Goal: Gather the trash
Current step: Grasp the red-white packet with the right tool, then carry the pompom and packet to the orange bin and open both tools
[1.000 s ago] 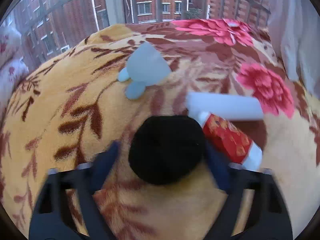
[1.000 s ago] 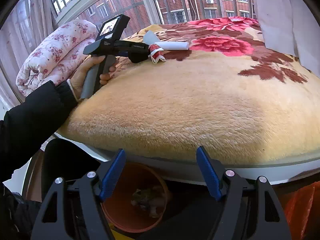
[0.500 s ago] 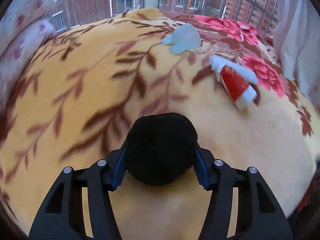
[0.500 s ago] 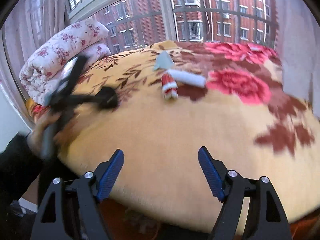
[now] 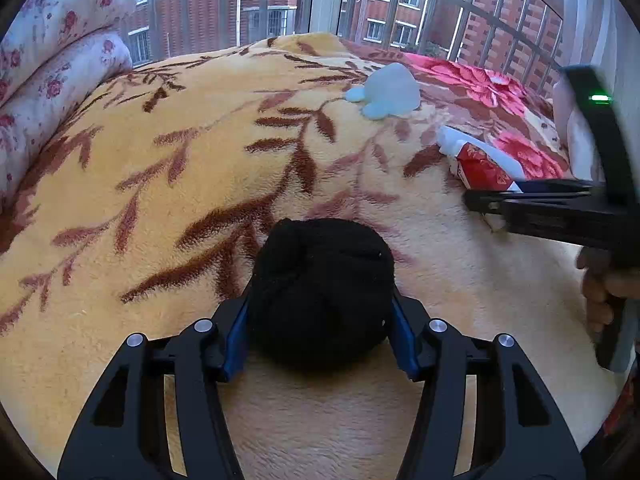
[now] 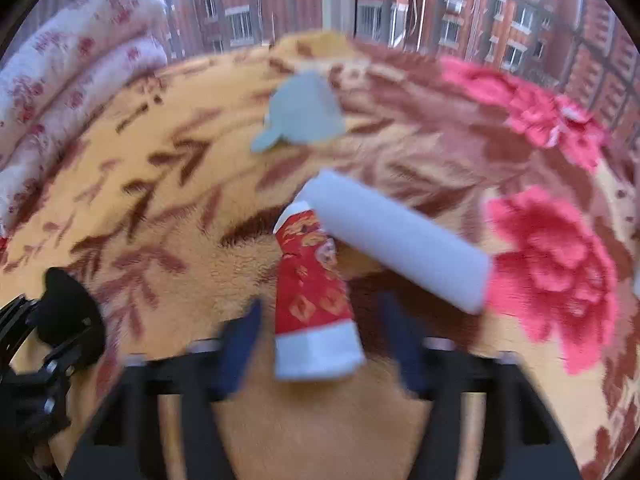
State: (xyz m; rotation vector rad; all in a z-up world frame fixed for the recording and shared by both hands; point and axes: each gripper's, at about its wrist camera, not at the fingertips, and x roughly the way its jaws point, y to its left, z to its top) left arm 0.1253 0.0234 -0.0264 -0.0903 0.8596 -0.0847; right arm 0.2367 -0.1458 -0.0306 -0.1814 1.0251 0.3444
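My left gripper [image 5: 320,332] is shut on a black wad of cloth [image 5: 320,288], held just above the orange floral blanket [image 5: 160,208]. A red and white wrapper [image 6: 316,300] lies between the blurred fingers of my right gripper [image 6: 320,344]. Its jaws are closing, with a small gap still showing on each side of the wrapper. A white paper roll [image 6: 400,240] rests against the wrapper's far end, and a pale blue scrap [image 6: 304,112] lies beyond. In the left wrist view the right gripper [image 5: 476,200] comes in from the right at the wrapper [image 5: 480,168].
A folded floral quilt [image 5: 52,60] is stacked at the blanket's left side. A barred window [image 5: 280,4] runs behind the bed, with a white curtain [image 5: 576,136] at the right. A hand [image 5: 600,292] holds the right gripper's handle.
My right gripper swept from the bed's edge over the blanket to straddle the wrapper, its fingers now closer together. My left gripper drew back from the litter, still holding the black wad.
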